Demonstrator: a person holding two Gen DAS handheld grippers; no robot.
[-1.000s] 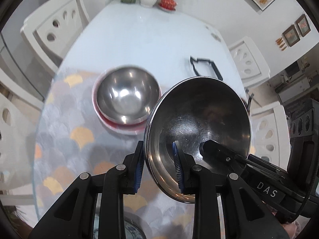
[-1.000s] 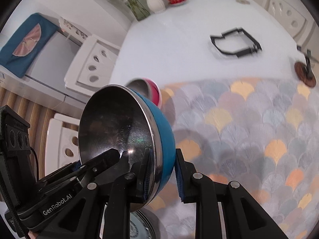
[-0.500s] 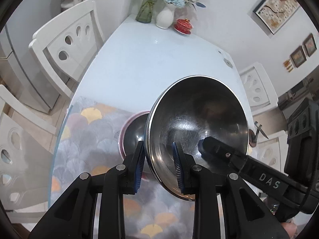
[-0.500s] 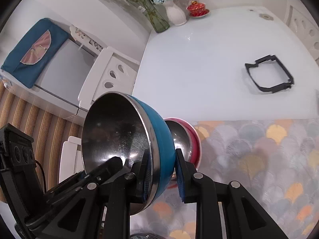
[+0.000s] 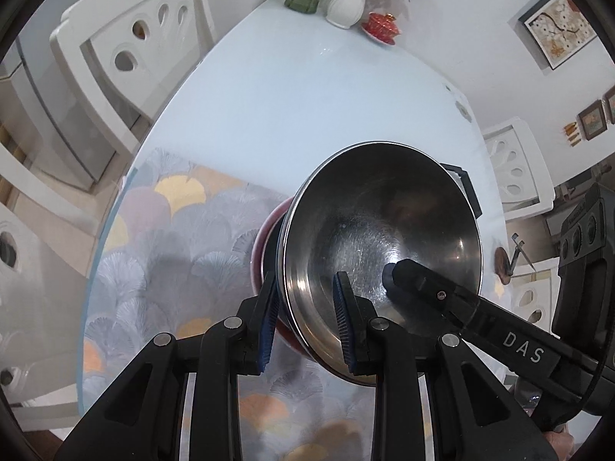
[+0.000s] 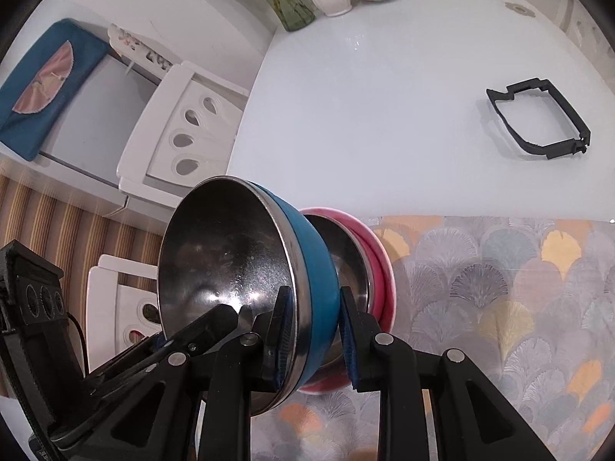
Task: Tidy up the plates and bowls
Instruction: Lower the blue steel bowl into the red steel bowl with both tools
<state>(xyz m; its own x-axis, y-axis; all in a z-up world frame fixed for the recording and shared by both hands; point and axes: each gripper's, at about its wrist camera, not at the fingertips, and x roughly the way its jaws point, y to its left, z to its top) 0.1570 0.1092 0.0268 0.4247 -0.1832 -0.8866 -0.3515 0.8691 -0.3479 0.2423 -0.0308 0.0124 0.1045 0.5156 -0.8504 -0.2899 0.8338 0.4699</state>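
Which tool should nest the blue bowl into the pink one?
Probably right. Both clamp the blue bowl, but the right tool faces the pink bowl's opening; from the left tool it is mostly hidden.

White oval table (image 5: 307, 115) ahead, patterned fan-print mat (image 6: 499, 288) on its near end. White cut-out chairs (image 5: 127, 50) ring it. Framed pictures (image 5: 557, 27) on the white wall, striped floor (image 6: 57, 223) below.

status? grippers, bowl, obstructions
Left hand-held gripper and right hand-held gripper both shut on blue bowl rim. Bowl tilted over pink bowl. Nothing blocking.
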